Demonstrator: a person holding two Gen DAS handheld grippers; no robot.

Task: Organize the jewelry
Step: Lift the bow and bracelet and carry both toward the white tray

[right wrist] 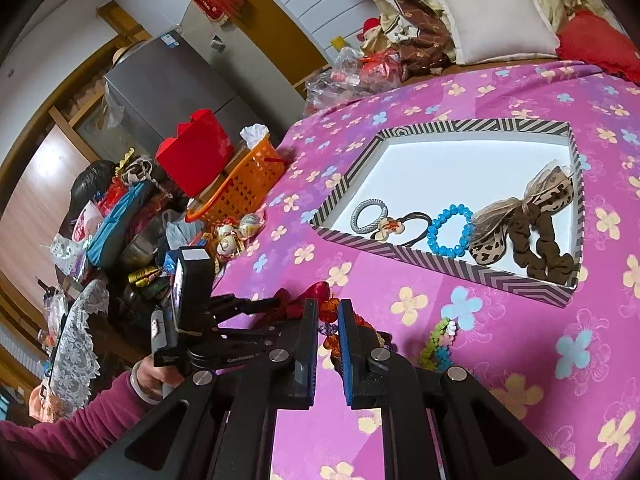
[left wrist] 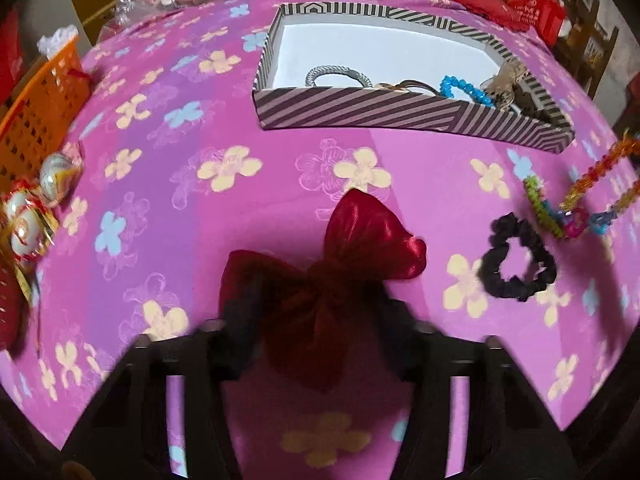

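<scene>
A striped box (left wrist: pixel 360 112) (right wrist: pixel 440 268) on the pink flowered cloth holds a grey hair tie (right wrist: pixel 370 216), a blue bead bracelet (right wrist: pixel 448 232), a leopard bow (right wrist: pixel 520 208) and a brown scrunchie (right wrist: pixel 544 248). My left gripper (left wrist: pixel 316 304) has its fingers on both sides of a red satin bow (left wrist: pixel 340 264) lying on the cloth. My right gripper (right wrist: pixel 328 320) is shut on an orange bead bracelet (right wrist: pixel 329 322) (left wrist: pixel 600 176) and holds it above the cloth. A black scrunchie (left wrist: pixel 518 258) and a multicoloured bead bracelet (left wrist: pixel 560 216) (right wrist: pixel 438 340) lie nearby.
An orange basket (left wrist: pixel 36 108) (right wrist: pixel 244 188) and wrapped sweets (left wrist: pixel 28 208) sit at the cloth's left edge. Plastic bags (right wrist: pixel 344 76), a white cushion (right wrist: pixel 496 20) and red cloth (right wrist: pixel 600 44) lie behind the box. The left hand-held gripper (right wrist: pixel 192 320) shows in the right wrist view.
</scene>
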